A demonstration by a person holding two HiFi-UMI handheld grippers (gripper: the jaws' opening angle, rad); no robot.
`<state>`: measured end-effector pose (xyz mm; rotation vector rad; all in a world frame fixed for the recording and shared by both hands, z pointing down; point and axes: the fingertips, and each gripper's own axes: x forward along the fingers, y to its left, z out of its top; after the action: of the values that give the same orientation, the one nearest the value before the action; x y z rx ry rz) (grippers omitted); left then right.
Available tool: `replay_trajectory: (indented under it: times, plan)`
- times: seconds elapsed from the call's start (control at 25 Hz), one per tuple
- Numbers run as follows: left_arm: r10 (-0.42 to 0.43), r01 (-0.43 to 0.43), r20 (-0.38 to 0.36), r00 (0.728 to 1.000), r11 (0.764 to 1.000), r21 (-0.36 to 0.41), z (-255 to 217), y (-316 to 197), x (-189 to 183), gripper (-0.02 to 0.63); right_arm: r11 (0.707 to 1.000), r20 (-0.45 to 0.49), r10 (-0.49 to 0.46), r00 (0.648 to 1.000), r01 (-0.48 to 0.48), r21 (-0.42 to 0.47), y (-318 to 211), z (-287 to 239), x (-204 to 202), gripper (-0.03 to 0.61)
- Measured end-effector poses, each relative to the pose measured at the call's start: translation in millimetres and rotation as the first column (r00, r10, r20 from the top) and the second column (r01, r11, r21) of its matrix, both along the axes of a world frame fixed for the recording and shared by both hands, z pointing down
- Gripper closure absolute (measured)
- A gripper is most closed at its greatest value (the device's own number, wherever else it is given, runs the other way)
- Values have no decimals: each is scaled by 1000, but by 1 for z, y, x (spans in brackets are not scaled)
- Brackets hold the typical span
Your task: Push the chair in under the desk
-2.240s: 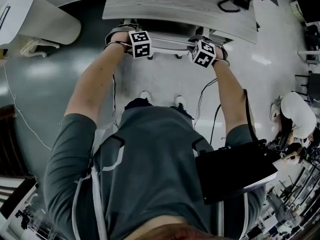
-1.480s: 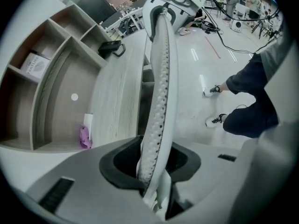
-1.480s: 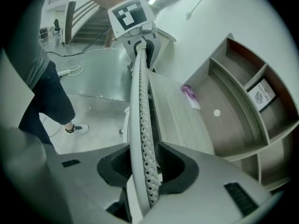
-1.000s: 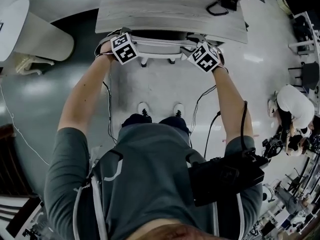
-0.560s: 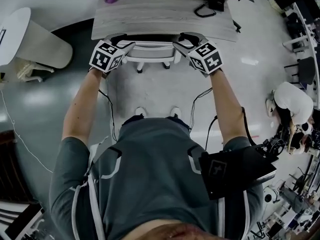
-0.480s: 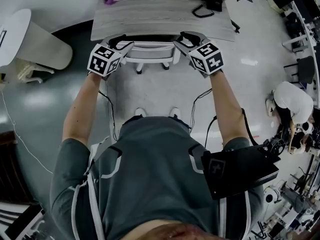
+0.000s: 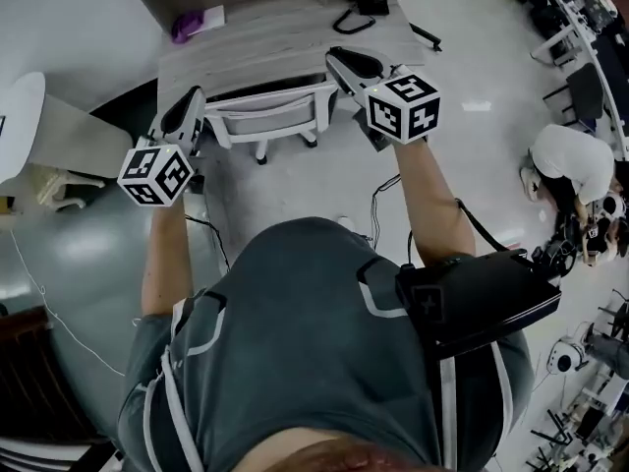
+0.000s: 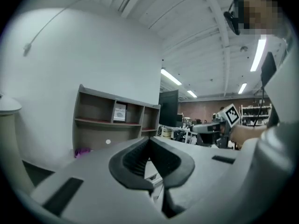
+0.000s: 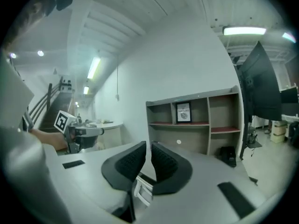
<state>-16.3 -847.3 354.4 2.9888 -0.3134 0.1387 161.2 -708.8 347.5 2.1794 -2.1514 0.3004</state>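
Left gripper [image 8: 149, 141]: jaws fully together, ribbed black pads meeting at the tips, nothing between them.

Right gripper [image 9: 148, 146]: jaws closing, only a narrow slit left, holding nothing. Through the slit a piece of white chair frame shows far below, not touched.

Chair [image 7: 265, 116]: ahead of and below both jaws, between the two grippers. Its back's long axis runs left to right, parallel to the desk edge. The back sits just at the tabletop [image 7: 265, 37] edge, with the seat seemingly underneath. The right gripper hangs near the back's right end and the left one is off its left end; both are clear of it.

- Chair: white hard frame, slatted or mesh back, castors on a smooth glossy floor [image 7: 295, 185]; should roll easily.
- Tabletop: pale wood grain, flat, rectangular.

Judgement: the chair looks about home; any further push goes straight forward, square to the back.
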Motion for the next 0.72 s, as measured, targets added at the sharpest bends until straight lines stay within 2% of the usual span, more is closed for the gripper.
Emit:
replay_trajectory:
  times: [0.12, 0.2, 0.44, 0.64, 0.72]
  plan:
    - [-69, 72, -67, 995, 996, 49, -28, 9, -13, 604, 999, -10, -3, 1000, 3, 49, 13, -16, -9, 533]
    - [-117, 124, -79, 990, 989, 85, -38, 16, -17, 604, 998, -18, 12, 1000, -11, 64, 24, -23, -9, 538]
    - [-194, 190, 8, 981, 966, 174, -47, 22, -16, 604, 996, -62, 44, 997, -39, 76, 35, -43, -1, 549]
    - [-217, 212, 27, 976, 968, 135, -57, 17, -14, 604, 996, -26, 62, 998, -60, 71, 30, -51, -2, 551]
    - [-219, 211, 32, 975, 964, 161, -63, 21, -10, 604, 995, -16, 73, 997, -72, 65, 29, -50, 1, 551]
